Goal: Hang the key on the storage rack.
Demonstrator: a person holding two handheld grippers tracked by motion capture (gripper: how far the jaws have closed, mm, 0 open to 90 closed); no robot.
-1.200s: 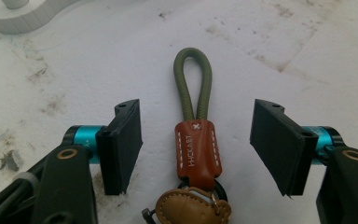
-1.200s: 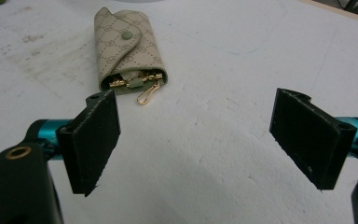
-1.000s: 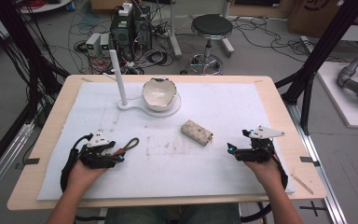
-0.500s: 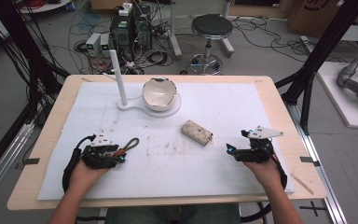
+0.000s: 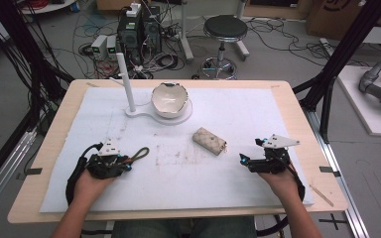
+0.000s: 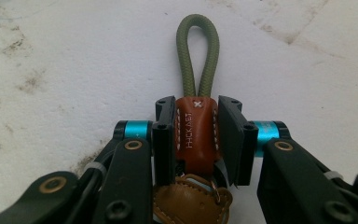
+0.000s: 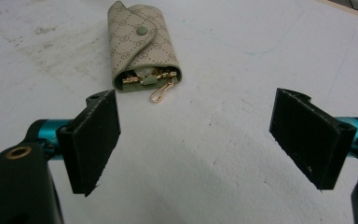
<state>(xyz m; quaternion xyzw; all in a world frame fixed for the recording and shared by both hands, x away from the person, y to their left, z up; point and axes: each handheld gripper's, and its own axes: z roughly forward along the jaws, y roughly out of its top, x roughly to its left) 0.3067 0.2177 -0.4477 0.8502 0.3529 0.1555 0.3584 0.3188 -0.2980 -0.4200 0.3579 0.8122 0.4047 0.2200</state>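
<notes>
Lying on the white mat (image 5: 258,114) near the middle of the table (image 5: 44,148), a beige patterned key pouch (image 5: 209,141) rests at a slant, its snap flap fastened and its open end turned toward the right gripper (image 5: 246,160); in the right gripper view the pouch (image 7: 141,49) shows gold-coloured hooks and a small clasp spilling from that open end onto the mat. That gripper sits low over the mat, to the right of the pouch and apart from it, its two black jaws spread wide with bare mat between them. On the other side, the left gripper (image 5: 126,161) is closed on a keychain strap (image 5: 138,154): the left gripper view shows both jaws pressed against the sides of a brown leather sleeve (image 6: 196,128) stamped with lettering, with an olive-green cord loop (image 6: 198,56) sticking out beyond the jaws over the mat and a tan leather tab (image 6: 186,203) with a metal ring beneath. Farther back on the mat stands a white base with an upright post (image 5: 126,82), and on that base sits a white bowl (image 5: 169,99) with a jagged rim. Each gripper is held in one of the person's hands, forearms entering from the near edge. Grey smudges mark the mat between the grippers.
</notes>
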